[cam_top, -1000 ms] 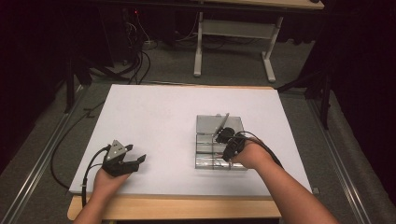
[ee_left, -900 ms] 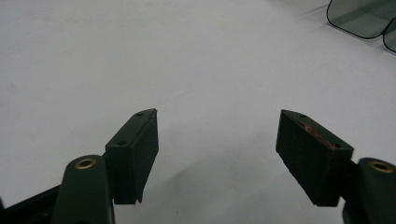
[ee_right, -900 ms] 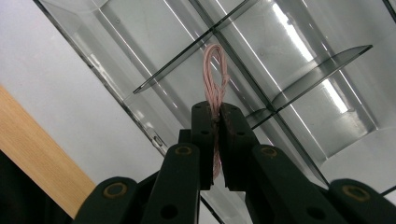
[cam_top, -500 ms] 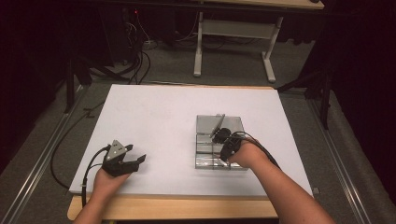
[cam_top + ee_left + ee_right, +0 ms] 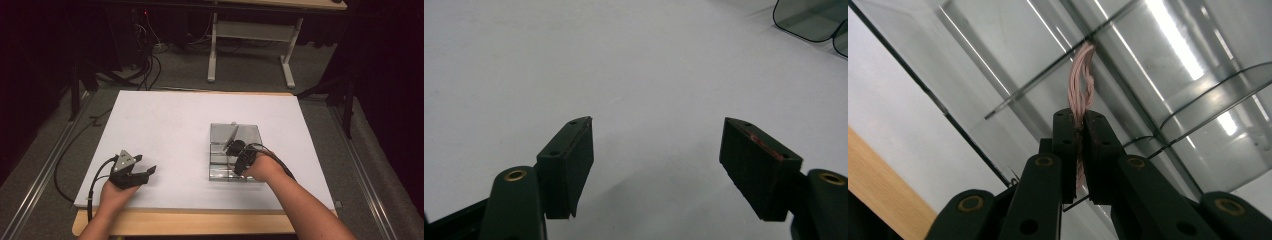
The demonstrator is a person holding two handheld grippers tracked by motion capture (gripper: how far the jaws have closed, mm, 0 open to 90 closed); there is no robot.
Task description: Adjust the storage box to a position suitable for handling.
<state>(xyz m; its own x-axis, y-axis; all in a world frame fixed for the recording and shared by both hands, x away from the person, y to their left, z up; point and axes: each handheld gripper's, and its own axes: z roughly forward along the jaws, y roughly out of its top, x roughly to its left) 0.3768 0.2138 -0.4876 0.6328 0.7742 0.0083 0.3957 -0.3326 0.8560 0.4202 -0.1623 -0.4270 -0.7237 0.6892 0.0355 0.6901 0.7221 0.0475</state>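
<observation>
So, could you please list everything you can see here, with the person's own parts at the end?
Table: one, white top with a wooden front edge, centre of the high view.
Clear divided tray: one, transparent, on the table's right half.
Pink bundle: one, pale pink thin strands, pinched in the right claw above the tray.
Desk frame: one, light grey, on the floor behind the table.
Cables: several, black, on the floor at back left.
Left claw: one, black, jaws apart over bare table.
Right claw: one, black, shut on the pink bundle.
Forearms: two, entering from the bottom edge.
</observation>
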